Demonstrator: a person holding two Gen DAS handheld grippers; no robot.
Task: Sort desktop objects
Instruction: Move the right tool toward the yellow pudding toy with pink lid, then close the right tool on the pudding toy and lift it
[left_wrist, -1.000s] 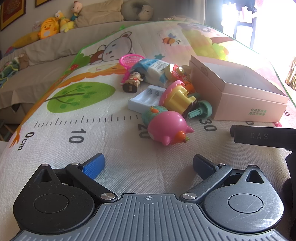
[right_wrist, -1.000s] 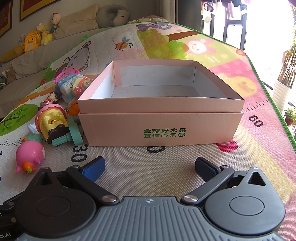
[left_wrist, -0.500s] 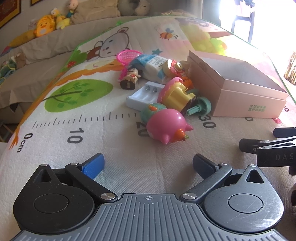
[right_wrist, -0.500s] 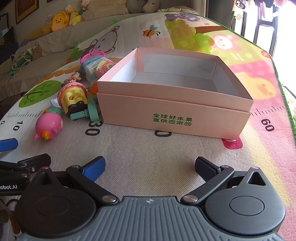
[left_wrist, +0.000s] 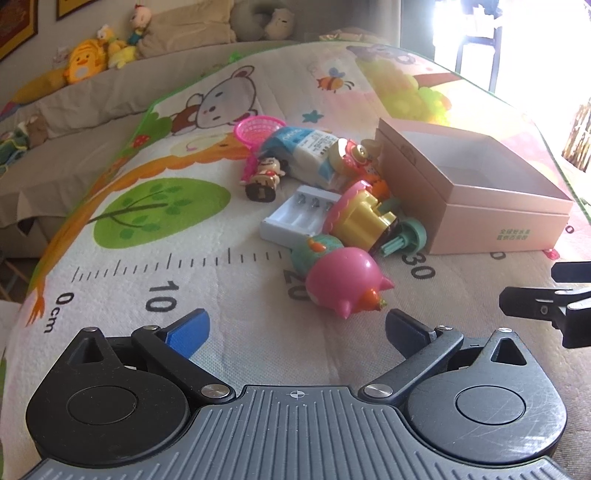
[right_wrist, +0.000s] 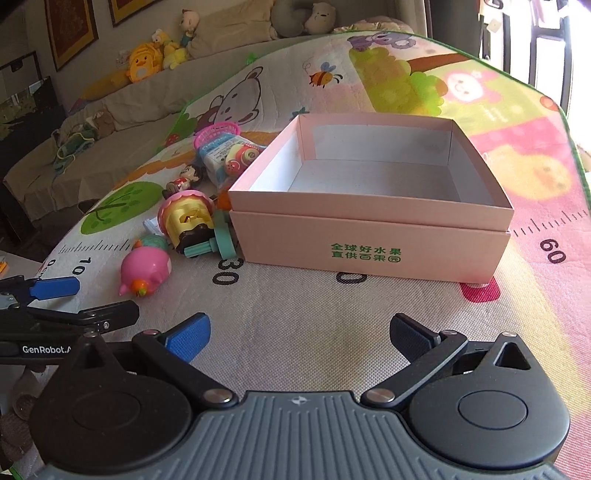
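A heap of small toys lies on the play mat left of an open pink box (left_wrist: 480, 199) (right_wrist: 373, 229), which holds nothing. Nearest me is a pink round pig toy (left_wrist: 343, 284) (right_wrist: 144, 267), with a teal egg toy (left_wrist: 317, 249) behind it. Further back lie a yellow-and-pink cake toy (left_wrist: 364, 218) (right_wrist: 186, 218), a white battery charger (left_wrist: 295, 216), a small figurine (left_wrist: 264, 175) and a blue-white packet (left_wrist: 303, 149). My left gripper (left_wrist: 295, 332) is open just short of the pig. In front of the box my right gripper (right_wrist: 299, 332) is open with nothing in it.
A pink toy basket (left_wrist: 258, 129) lies behind the packet. Plush toys (left_wrist: 85, 62) sit on the sofa at the back. The cartoon mat (left_wrist: 147, 258) has a printed ruler. The right gripper's fingers (left_wrist: 535, 302) show at the right edge of the left wrist view.
The left gripper has crept forward toward the pink pig toy. The right gripper has drawn back and swung left, so the box looks farther off. Both stay open.
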